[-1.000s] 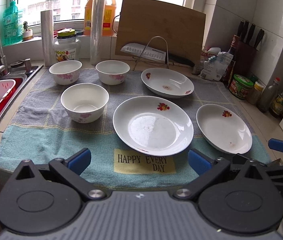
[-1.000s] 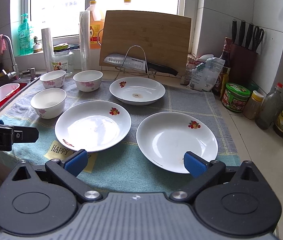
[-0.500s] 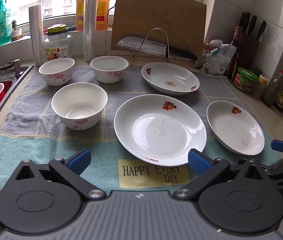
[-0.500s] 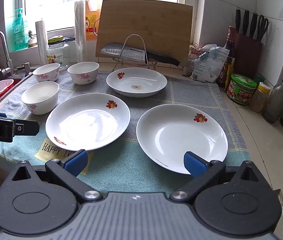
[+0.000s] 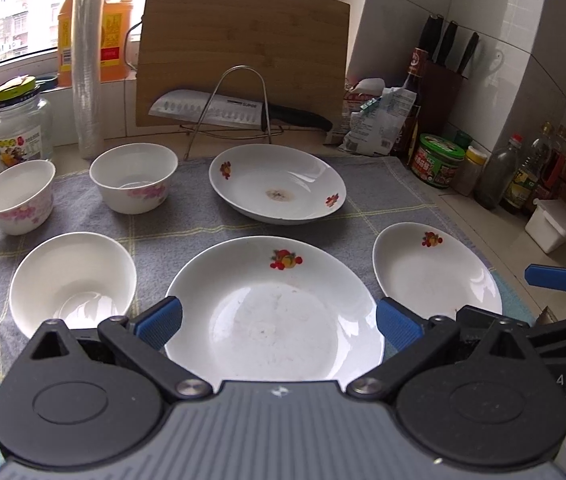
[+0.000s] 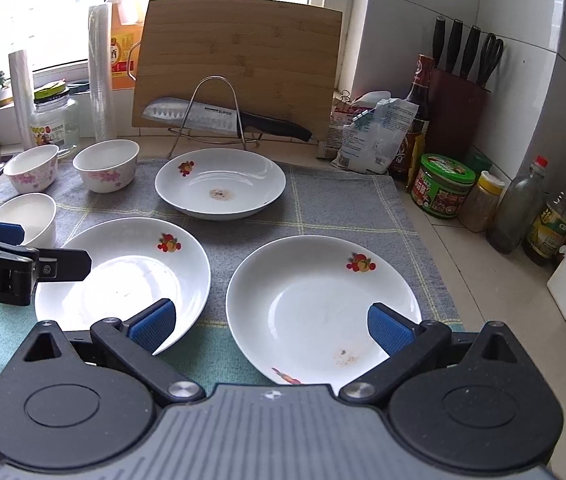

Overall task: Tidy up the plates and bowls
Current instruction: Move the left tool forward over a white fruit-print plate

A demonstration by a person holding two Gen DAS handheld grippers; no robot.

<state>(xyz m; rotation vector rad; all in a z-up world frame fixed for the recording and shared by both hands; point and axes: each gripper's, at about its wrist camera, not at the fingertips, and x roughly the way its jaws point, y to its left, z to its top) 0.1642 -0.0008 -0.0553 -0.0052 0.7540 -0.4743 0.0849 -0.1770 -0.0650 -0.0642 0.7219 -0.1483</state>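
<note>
Counter towel [image 5: 211,220] is covered w/ plates & bowls; left tongs [image 5: 279,322] are held open over centre plate [image 5: 271,304], right tongs [image 6: 271,326] open over right plate [image 6: 319,304].

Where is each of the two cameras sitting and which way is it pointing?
Left wrist: on the open left claw, low over the towel's near edge, facing the window wall, centred on the middle plate; the right claw shows at its right edge.
Right wrist: on the open right claw, further right, same heading, over the right plate; the left claw shows at its left edge.
Shared: three plates, three bowls, the cutting board, the knife.
</note>
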